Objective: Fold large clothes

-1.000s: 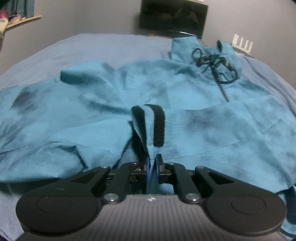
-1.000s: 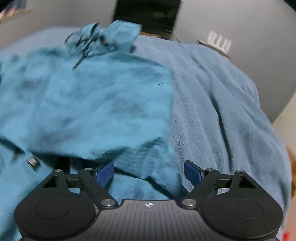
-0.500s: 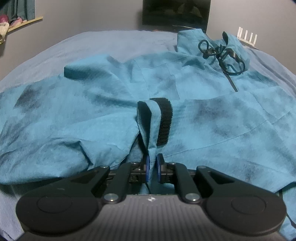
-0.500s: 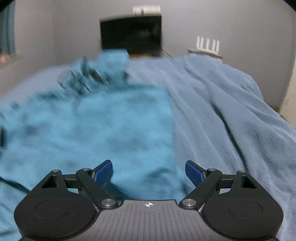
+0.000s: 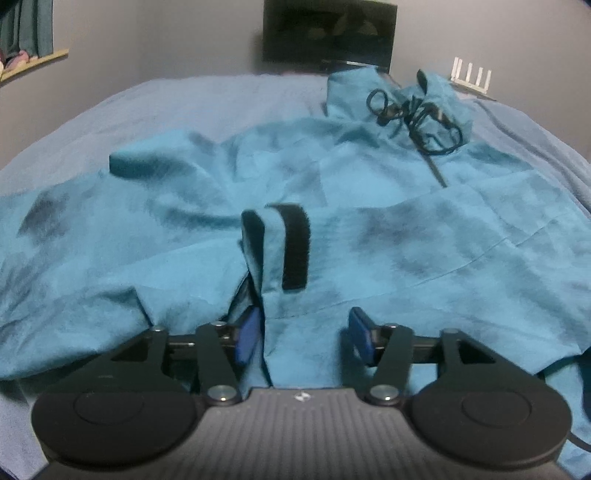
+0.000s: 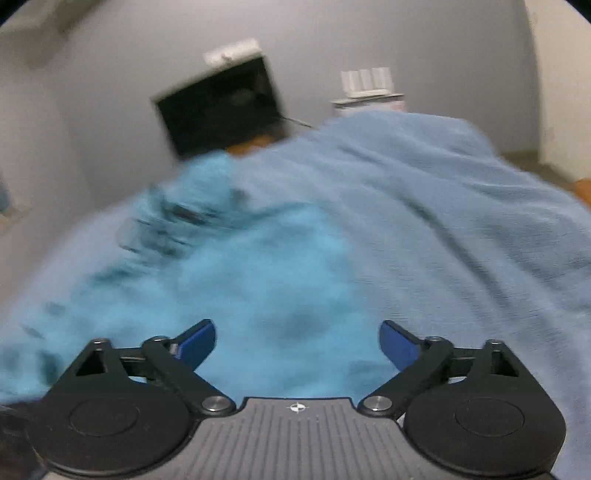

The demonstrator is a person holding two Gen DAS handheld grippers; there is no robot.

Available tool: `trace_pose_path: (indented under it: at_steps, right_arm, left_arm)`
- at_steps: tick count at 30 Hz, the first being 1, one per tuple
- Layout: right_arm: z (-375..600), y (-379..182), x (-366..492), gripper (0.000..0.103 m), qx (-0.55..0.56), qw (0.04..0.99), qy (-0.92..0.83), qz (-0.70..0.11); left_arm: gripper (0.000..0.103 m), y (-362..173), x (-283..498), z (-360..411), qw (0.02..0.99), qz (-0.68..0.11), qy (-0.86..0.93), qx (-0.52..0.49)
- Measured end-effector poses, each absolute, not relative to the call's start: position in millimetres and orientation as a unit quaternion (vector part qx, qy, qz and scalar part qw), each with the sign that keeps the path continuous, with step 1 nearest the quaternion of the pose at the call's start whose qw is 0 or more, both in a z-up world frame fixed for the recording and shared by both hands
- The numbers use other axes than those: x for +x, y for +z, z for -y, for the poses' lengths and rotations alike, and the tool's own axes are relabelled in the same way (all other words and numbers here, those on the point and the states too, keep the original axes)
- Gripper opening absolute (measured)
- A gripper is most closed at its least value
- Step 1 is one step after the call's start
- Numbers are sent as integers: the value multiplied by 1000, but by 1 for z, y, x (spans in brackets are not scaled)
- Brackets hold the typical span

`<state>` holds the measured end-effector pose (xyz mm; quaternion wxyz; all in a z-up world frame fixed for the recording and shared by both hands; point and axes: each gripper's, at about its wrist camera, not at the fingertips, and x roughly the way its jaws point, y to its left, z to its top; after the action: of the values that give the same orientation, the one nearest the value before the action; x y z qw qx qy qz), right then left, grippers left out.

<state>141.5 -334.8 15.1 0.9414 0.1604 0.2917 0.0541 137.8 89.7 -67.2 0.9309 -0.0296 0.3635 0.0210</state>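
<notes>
A large teal jacket (image 5: pixel 424 236) lies spread over the bed, its hood and black drawstring (image 5: pixel 417 114) at the far right. Its sleeve cuff with a black velcro strap (image 5: pixel 293 245) stands up just ahead of my left gripper (image 5: pixel 304 334). That gripper's jaws are opening; cuff cloth still lies between them, against the left pad (image 5: pixel 247 332) only. In the blurred right wrist view the jacket (image 6: pixel 240 288) lies to the left. My right gripper (image 6: pixel 297 341) hangs above the jacket's right edge, jaws wide and still opening, nothing pressed between them.
A pale blue blanket (image 6: pixel 443 221) covers the bed (image 5: pixel 184 99) on all sides of the jacket. A dark screen (image 5: pixel 328 35) stands against the far wall, with a white router (image 5: pixel 471 72) to its right. A shelf (image 5: pixel 33 61) is at the upper left.
My left gripper has gone from shut on the cuff to open, letting the cloth go. My right gripper has widened, risen off the jacket and rolled, tilting its view.
</notes>
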Motion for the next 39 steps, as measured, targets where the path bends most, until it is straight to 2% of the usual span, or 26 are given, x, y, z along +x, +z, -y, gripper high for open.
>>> trace_pose_path:
  at_steps: [2, 4, 7, 9, 11, 15, 19, 26, 30, 35, 36, 38, 39]
  right_arm:
    - [310, 14, 142, 101, 141, 943, 84, -290]
    - [287, 0, 143, 101, 102, 949, 98, -281]
    - [261, -28, 144, 100, 39, 955, 86, -282]
    - [248, -40, 143, 99, 19, 953, 87, -290]
    - [240, -47, 143, 99, 6, 951, 94, -295]
    - [228, -48, 136, 102, -18, 959, 105, -262]
    - [224, -47, 126, 103, -34, 961, 117, -248]
    - [218, -46, 124, 103, -47, 963, 100, -246]
    - [220, -47, 123, 103, -44, 962, 104, -247]
    - [217, -50, 124, 102, -41, 960, 119, -249]
    - [216, -50, 124, 102, -42, 960, 121, -249]
    - [215, -51, 124, 102, -43, 959, 125, -250]
    - [214, -52, 124, 102, -44, 959, 127, -250]
  left_arm:
    - [68, -57, 134, -90, 937, -346, 32, -25]
    - [70, -43, 130, -97, 943, -329, 42, -40]
    - [78, -20, 119, -121, 947, -304, 66, -78]
    - [83, -5, 107, -139, 952, -280, 100, -70]
    - [93, 10, 97, -159, 951, -260, 161, -41]
    - [98, 34, 80, -207, 945, -230, 232, -14]
    - [98, 32, 65, -268, 920, -236, 309, -39]
    - [98, -9, 49, -348, 842, -284, 440, -131]
    - [98, -28, 56, -362, 830, -309, 445, -134]
    - [98, -54, 54, -385, 830, -309, 412, -216]
    - [97, -58, 52, -390, 830, -301, 406, -236]
    - [81, -63, 48, -398, 830, -286, 400, -264]
    - [77, -64, 46, -401, 828, -281, 400, -275]
